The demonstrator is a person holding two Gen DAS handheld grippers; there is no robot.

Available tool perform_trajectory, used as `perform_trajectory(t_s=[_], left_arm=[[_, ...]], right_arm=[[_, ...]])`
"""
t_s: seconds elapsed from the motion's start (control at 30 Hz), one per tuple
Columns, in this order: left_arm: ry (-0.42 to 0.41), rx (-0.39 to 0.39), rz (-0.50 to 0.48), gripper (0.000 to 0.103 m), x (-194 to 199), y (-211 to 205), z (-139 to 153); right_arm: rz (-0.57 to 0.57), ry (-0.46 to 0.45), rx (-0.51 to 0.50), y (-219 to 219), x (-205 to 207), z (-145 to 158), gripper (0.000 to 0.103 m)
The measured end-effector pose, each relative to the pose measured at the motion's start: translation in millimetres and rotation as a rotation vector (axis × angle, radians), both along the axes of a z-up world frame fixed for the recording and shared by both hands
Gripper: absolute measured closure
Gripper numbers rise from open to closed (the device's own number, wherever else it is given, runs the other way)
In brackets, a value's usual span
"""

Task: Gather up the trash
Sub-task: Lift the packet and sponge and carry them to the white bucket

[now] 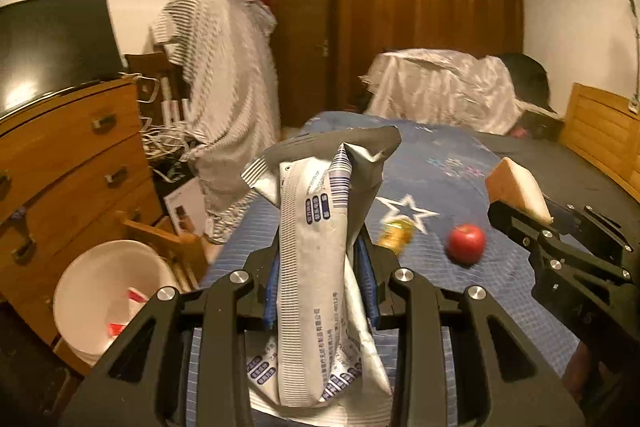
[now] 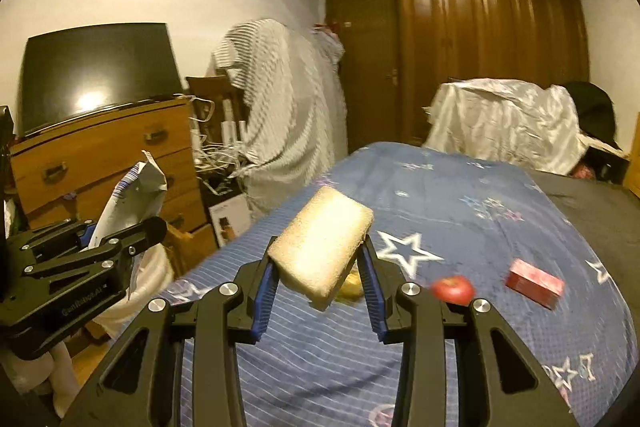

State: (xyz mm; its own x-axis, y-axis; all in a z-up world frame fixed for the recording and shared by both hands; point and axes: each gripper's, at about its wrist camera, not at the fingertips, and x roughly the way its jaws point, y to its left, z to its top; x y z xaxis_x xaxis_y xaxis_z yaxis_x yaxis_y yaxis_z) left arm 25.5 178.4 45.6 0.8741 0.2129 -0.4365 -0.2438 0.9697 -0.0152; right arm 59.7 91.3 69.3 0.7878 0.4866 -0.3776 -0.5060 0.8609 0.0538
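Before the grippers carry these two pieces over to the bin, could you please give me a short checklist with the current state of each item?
1. Left gripper shut on the wrapper: ok, the bag stands pinched between the blue pads.
2. Right gripper shut on the sponge: ok, though it sits tilted and near the fingertips, so the hold may be shallow.
3. Bin open and in view: ok, white, beside the bed, with red scraps already inside.
4. Wrapper over the bin: not ok, it is above the bed.
5. Items remaining on the bed: not ok, an apple, a red box and a yellowish item remain.
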Motion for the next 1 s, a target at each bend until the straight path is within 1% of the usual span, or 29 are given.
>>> perform_trajectory(t_s=[0.23, 0.47, 0.77, 0.83, 0.87, 1.0], left_arm=[[-0.011, -0.002, 0.107, 0.073, -20.0, 56.1, 12.1], [-0.005, -0.003, 0.204, 0.073, -41.9, 112.7, 16.4], [0.014, -0.025, 0.295, 0.073, -57.9, 172.4, 14.6], [0.025, -0.034, 0.317, 0.073, -61.5, 188.3, 11.6], [0.028, -0.04, 0.328, 0.073, -63.4, 195.7, 10.4], [0.045, -0.059, 0.358, 0.073, -67.9, 216.9, 5.1]], right_arm=[[0.116, 0.007, 0.003, 77.5, 3.9, 22.9, 0.063], [0.225, 0.017, -0.009, 162.7, 0.4, 40.6, 0.063], [0.347, 0.039, -0.047, 270.0, -2.8, 52.3, 0.063], [0.371, 0.039, -0.065, 291.9, -3.0, 53.0, 0.063], [0.38, 0.041, -0.068, 294.2, -3.9, 52.6, 0.063], [0.43, 0.063, -0.098, 339.8, -4.0, 52.7, 0.063]])
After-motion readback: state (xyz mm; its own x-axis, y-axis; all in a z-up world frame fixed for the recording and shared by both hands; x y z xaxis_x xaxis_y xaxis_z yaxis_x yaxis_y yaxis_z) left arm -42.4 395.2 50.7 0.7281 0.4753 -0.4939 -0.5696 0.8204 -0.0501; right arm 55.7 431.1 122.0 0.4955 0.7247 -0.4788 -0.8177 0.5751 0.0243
